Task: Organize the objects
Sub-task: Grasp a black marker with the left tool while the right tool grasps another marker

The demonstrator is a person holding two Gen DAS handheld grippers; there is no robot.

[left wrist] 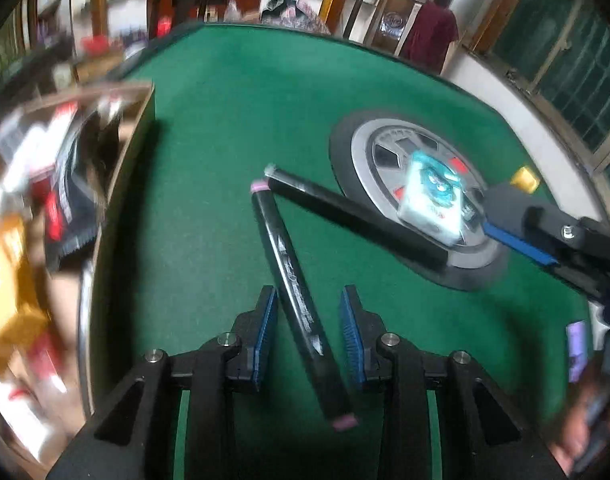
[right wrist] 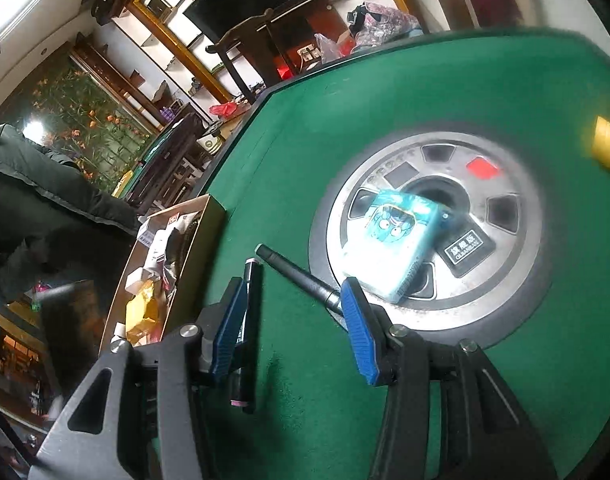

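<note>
Left wrist view first. What is that hand after?

— The pink-capped marker (left wrist: 301, 300). It lies on the green tabletop (left wrist: 225, 120) pointing away from the camera, and the left gripper (left wrist: 308, 294) is set over it with one jaw on each side. The jaws are only narrowly parted. I can see green on the right of the barrel and barely a sliver on the left, so I'd say they bracket it without pinching it yet.

— Why come at it that way?

— With the jaws astride the barrel, they meet its long flat sides when they close. My guess is it would roll less like that.

— And the other pen?

— The second marker (left wrist: 357, 216) runs off to the right, and its far end rests against the dark rim of the round centre console (left wrist: 345, 168). A blue card pack (left wrist: 433, 200) sits tilted on top of the console.

— Is the right hand busy?

— In the right wrist view the right gripper (right wrist: 293, 286) has its jaws spread with nothing pressed between them. The second marker's end passes behind the right-hand jaw, and I can't tell whether they touch.

— Where does it all go?

— Probably into the cardboard box (left wrist: 141, 128) at the left edge, which is already crammed with packets. It sits close beside the pens, so carrying them over should be easy.
</note>
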